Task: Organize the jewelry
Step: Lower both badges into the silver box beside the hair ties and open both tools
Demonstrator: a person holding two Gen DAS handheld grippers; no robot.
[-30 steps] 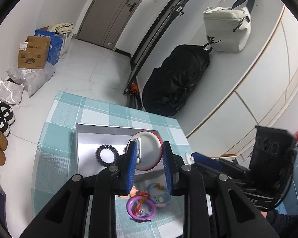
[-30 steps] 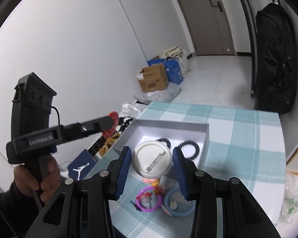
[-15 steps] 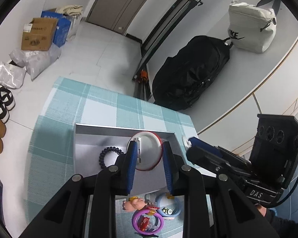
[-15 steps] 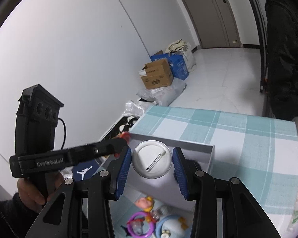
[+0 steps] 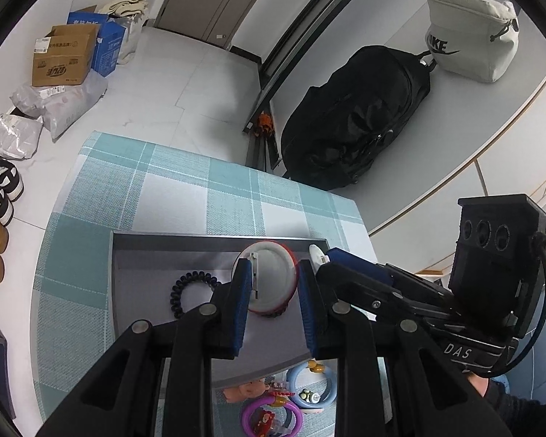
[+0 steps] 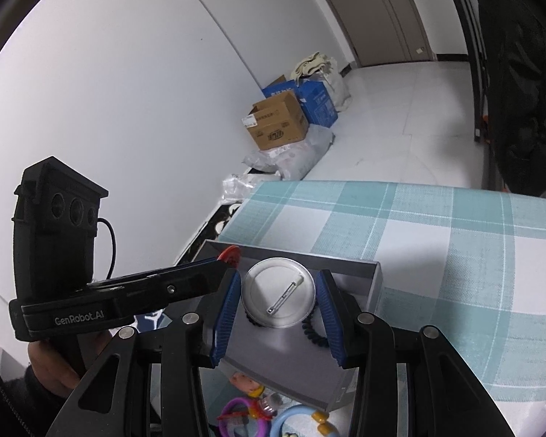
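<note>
Your right hand-held gripper (image 6: 278, 298) is clamped on the silver pin badge (image 6: 278, 293), back facing you, its pin slanting up-right, above the grey tray (image 6: 376, 276). Your left hand-held gripper (image 5: 271, 284) grips the red-rimmed badge (image 5: 273, 276) there too.

We've got two fisheye cams, one per gripper, each looking fwd along its own fingers and tilted down at the table (image 5: 102, 196). Left cam sits close above the grey tray (image 5: 145, 273), facing the far wall w/ the black bag (image 5: 353, 120); right gripper (image 5: 318, 255) pokes in from its right side. Right cam is equally close, facing the white wall and boxes (image 6: 276, 120); left gripper (image 6: 229, 255) enters from its left. Both views share the tray, checked cloth, boxes and door.
</note>
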